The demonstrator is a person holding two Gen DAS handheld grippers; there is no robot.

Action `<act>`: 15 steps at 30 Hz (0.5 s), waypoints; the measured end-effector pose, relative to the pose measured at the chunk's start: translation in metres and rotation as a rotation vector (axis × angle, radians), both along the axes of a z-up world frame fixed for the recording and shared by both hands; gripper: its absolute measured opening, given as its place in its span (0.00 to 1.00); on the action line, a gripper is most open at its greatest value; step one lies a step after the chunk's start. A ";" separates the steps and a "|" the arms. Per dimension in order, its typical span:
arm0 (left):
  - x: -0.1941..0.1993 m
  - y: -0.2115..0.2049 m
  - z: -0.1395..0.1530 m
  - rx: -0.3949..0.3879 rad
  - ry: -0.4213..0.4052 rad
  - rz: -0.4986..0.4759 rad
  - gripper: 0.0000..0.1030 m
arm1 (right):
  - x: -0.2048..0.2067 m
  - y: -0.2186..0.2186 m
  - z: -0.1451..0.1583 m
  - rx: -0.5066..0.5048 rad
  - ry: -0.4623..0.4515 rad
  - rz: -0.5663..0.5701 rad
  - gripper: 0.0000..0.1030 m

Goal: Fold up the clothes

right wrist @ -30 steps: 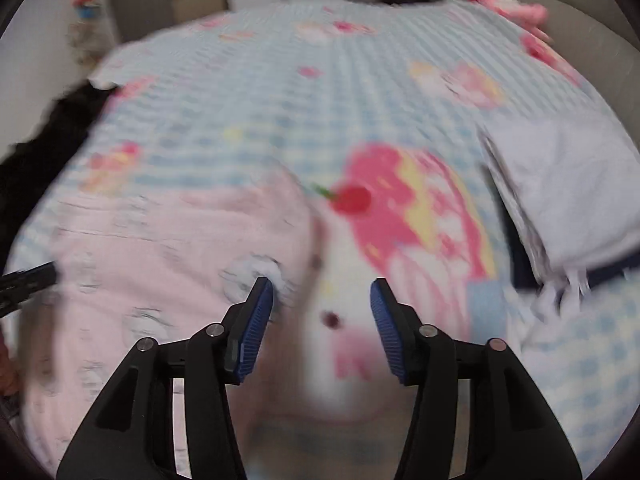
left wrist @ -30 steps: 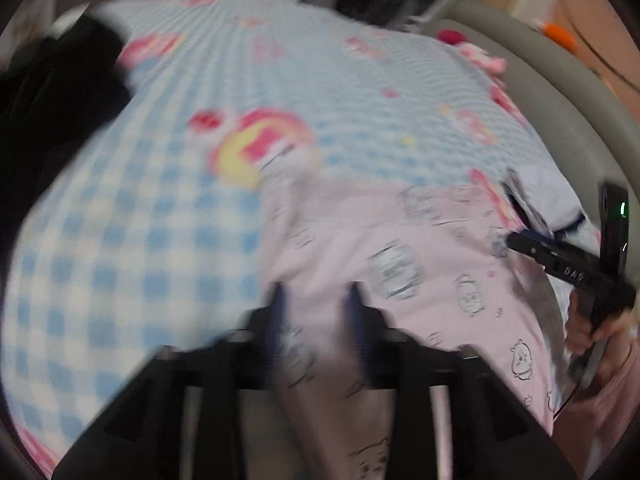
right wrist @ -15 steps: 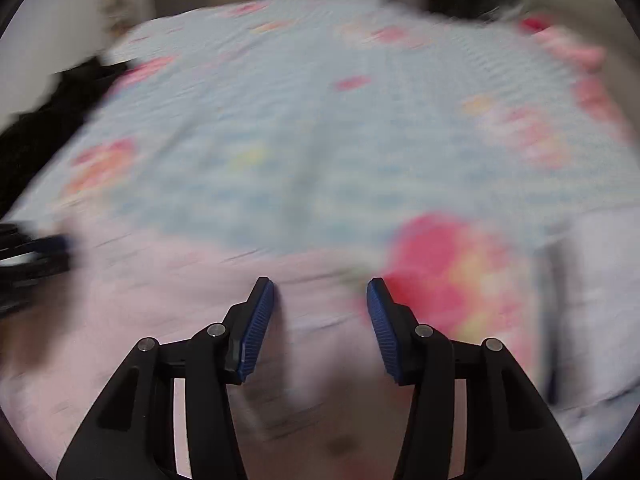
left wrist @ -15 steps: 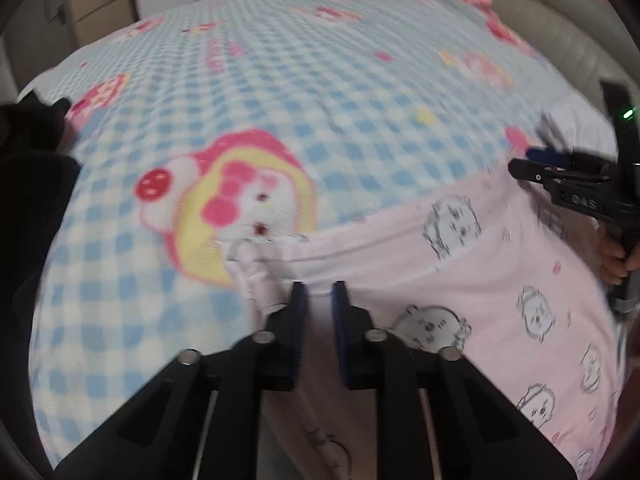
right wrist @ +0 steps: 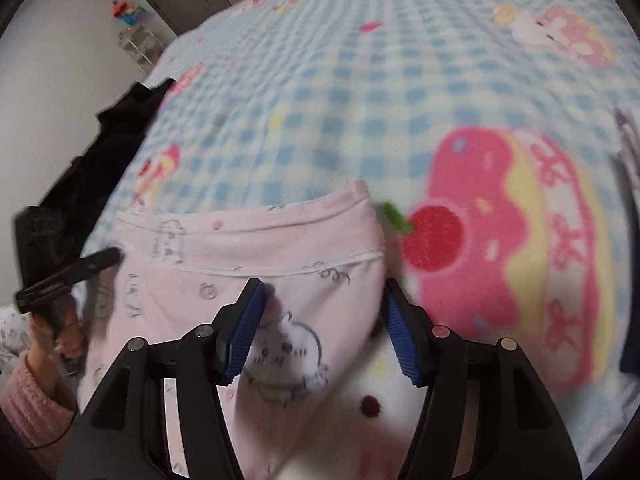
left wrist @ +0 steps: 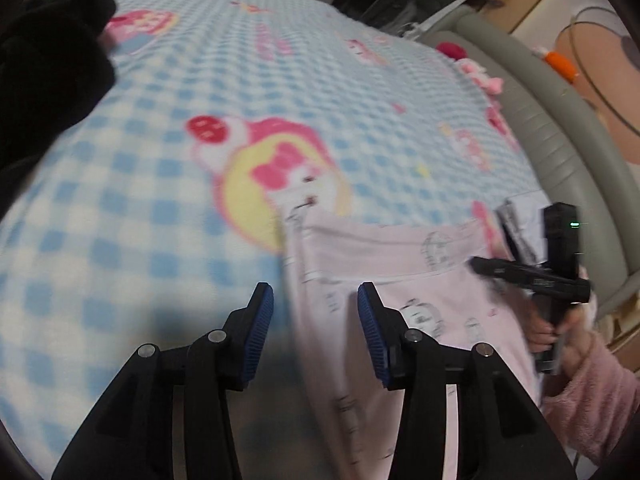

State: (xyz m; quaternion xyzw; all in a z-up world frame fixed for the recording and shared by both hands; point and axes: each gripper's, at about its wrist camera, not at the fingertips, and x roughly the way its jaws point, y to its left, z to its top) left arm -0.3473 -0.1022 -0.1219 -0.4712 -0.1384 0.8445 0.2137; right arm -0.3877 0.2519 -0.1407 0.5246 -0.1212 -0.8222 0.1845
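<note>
Guessing the pink pajamas (left wrist: 400, 280) on the bed (left wrist: 140, 200) handle soft and floppy; both tools, left (left wrist: 316, 330) and right (right wrist: 322, 326), gape empty, so pinch hem corners.

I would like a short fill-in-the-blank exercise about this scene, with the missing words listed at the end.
1. The pink garment lies on a blanket with a blue and white ____ pattern.
2. The fingers of the left gripper are ____, holding nothing.
3. In the right wrist view, the right gripper hovers over the garment's right ____.
4. A pile of ____ clothing sits at the blanket's left side.

Missing words: checked; open; edge; black
</note>
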 end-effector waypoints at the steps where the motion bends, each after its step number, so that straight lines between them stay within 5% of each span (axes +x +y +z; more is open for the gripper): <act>1: -0.002 0.004 0.003 -0.045 0.010 0.030 0.13 | -0.003 -0.002 -0.003 -0.005 -0.004 -0.006 0.48; 3: -0.011 0.009 0.011 -0.077 0.011 0.053 0.09 | -0.007 0.000 0.002 -0.035 0.008 -0.030 0.22; 5: -0.016 0.011 0.023 -0.075 0.034 0.062 0.08 | -0.010 0.001 0.015 -0.061 0.043 -0.049 0.11; 8: -0.026 0.016 0.033 -0.080 0.056 0.066 0.08 | -0.016 0.001 0.037 -0.077 0.093 -0.056 0.09; 13: -0.058 0.019 -0.002 -0.150 -0.052 0.068 0.14 | -0.041 0.006 0.054 -0.060 0.123 -0.096 0.09; 15: -0.071 0.020 -0.016 -0.178 -0.095 0.068 0.34 | -0.048 0.012 0.041 0.021 0.081 -0.123 0.32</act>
